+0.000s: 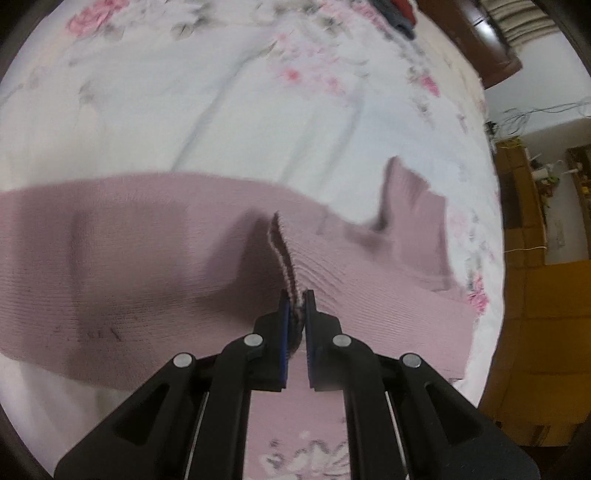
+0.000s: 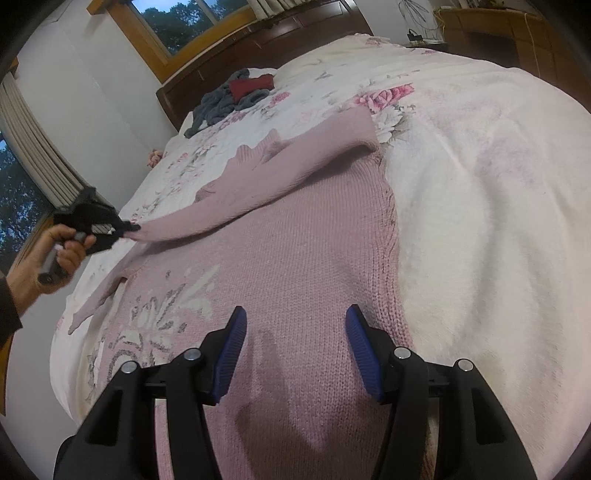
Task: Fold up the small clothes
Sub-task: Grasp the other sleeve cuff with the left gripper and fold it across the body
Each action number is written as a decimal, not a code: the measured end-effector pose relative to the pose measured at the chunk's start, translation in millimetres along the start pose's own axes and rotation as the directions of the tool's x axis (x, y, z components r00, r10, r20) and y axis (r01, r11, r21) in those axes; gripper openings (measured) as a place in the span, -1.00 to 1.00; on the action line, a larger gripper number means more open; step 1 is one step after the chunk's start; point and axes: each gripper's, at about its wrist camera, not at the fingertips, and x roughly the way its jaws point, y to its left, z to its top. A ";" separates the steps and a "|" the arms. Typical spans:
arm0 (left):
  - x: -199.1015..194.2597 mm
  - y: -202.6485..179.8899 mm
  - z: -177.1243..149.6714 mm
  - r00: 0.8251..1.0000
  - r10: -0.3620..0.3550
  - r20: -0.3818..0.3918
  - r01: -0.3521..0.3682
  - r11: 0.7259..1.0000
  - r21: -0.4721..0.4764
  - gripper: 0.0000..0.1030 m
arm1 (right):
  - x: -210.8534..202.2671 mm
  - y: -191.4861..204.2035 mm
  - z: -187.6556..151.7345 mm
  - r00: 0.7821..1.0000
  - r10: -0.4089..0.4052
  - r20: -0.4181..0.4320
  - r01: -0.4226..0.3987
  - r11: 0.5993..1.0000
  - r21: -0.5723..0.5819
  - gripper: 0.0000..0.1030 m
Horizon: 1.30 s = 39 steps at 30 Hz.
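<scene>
We see the pink sweater spread on the floral bedspread. Left gripper pinches its sleeve cuff; right gripper hangs spread above the sweater. Grey clothes lie beyond it, near the wooden headboard and windows.

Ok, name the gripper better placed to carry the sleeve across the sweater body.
Left. The left gripper is already shut on the sleeve cuff, lifted off the pink sweater. The right gripper hangs open over the body, holding nothing.
</scene>
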 end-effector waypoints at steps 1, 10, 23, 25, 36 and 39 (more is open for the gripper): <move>4.9 1.5 -1.1 1.000 0.023 -0.004 -0.023 1.000 0.002 -0.90 | 0.5 -0.2 0.1 1.000 0.001 0.000 -0.001 1.000 0.001 0.11; -27.5 -26.8 -19.3 0.984 0.067 0.163 -0.073 0.997 0.033 -0.38 | 2.0 -0.1 -0.2 1.000 0.004 -0.002 -0.004 1.000 0.011 0.12; -23.0 14.7 -25.5 0.995 0.035 0.098 -0.035 0.999 0.000 0.13 | -2.1 5.7 -3.1 1.000 -0.022 -0.011 0.021 0.999 -0.033 0.16; -59.7 49.9 -30.4 0.987 0.038 0.153 -0.033 0.999 -0.032 0.28 | -4.2 8.4 -3.5 1.000 -0.021 -0.007 0.021 0.999 -0.040 0.20; -243.9 310.6 -104.4 0.884 0.136 0.447 0.089 0.890 -0.448 0.50 | -9.7 54.4 -12.2 0.999 0.013 -0.052 -0.020 0.990 -0.138 0.23; -254.5 364.3 -114.8 0.869 0.135 0.475 0.171 0.820 -0.546 0.49 | -8.0 72.0 -16.9 0.997 0.026 -0.066 -0.035 0.988 -0.149 0.24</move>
